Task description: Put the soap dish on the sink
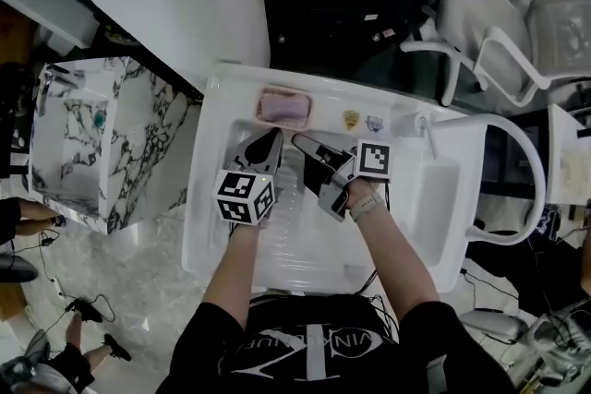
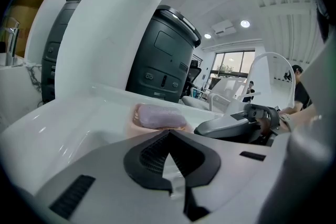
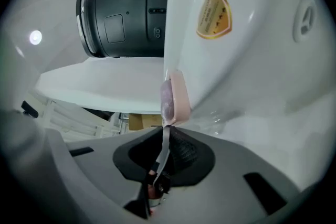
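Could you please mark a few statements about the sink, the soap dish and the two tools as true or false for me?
1. The soap dish rests on the back rim of the sink. True.
2. The dish is empty. False: a purple soap bar lies in it.
3. The right tool grips the dish. False: its jaws are together on nothing, just short of the dish.
4. The left tool is over the basin. True.
5. A gold sticker sits on the rim, right of the dish. True.

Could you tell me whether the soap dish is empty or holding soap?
Holding soap: a pale purple bar lies in the pink soap dish, on the back rim of the sink.
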A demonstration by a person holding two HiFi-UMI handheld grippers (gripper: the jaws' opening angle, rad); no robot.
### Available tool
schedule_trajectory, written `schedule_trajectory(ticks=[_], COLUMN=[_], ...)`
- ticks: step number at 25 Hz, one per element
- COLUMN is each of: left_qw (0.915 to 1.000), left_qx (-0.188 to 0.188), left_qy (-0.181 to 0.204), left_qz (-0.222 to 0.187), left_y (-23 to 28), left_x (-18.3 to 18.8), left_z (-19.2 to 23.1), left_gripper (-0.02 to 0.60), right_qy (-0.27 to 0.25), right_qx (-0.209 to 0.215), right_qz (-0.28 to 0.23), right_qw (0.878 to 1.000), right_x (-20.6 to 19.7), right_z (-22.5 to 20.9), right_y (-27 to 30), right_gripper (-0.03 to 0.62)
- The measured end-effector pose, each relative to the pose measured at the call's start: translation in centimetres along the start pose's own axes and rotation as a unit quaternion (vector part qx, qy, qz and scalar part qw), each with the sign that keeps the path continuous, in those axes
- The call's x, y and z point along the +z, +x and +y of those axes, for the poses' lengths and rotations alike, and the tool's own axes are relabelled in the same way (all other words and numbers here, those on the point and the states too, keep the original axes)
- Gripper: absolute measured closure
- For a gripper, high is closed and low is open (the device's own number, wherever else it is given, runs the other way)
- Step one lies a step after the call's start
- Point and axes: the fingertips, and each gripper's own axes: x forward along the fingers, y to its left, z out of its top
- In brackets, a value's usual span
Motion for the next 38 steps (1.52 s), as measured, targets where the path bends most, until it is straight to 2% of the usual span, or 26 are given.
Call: schedule_trajectory(ticks=[9, 13, 20, 22, 25, 28, 31, 35, 38], left_qw=[0.9999, 0.9998, 0.9995, 0.9993, 0.999, 0.9987, 0.9983, 0.9978, 0.9974], left_qx=[0.004, 0.006, 0.012, 0.013, 0.015, 0.018, 0.021, 0.022, 0.021], left_qy=[0.01, 0.016, 0.023, 0.028, 0.033, 0.038, 0.041, 0.046, 0.051], left_qz=[0.003, -0.004, -0.016, -0.02, -0.026, -0.031, -0.036, -0.043, -0.047], left_y=[-0.8, -1.6, -3.4, -4.0, -5.1, -6.3, -7.5, -9.1, -10.2], left_x=[0.5, 1.0, 1.9, 2.2, 2.5, 2.6, 2.7, 3.1, 3.4], left_z=[0.2, 0.2, -0.1, -0.2, -0.4, -0.5, -0.6, -0.8, -1.0], left_gripper=[0.569, 0.568, 0.569, 0.569, 0.569, 0.569, 0.569, 0.569, 0.569], right_qy=[-0.078, -0.151, -0.229, -0.264, -0.328, -0.369, -0.416, -0.46, -0.482], right_qx=[-0.031, -0.02, -0.061, -0.078, -0.099, -0.113, -0.128, -0.138, -0.145], right_qz=[-0.023, -0.03, -0.036, -0.04, -0.051, -0.069, -0.077, -0.084, -0.089], right_qw=[0.996, 0.988, 0.971, 0.96, 0.938, 0.92, 0.897, 0.873, 0.86], right_x=[0.7, 0.9, 0.3, 0.2, -0.2, -0.4, -0.9, -1.9, -2.6], right_z=[0.4, 1.9, 2.7, 2.9, 3.6, 4.3, 5.0, 6.1, 6.8], right_y=[-1.6, -1.7, -2.7, -3.1, -3.9, -4.8, -5.6, -6.4, -7.0], right_gripper=[0.554, 0.556, 0.563, 0.563, 0.566, 0.567, 0.568, 0.568, 0.568])
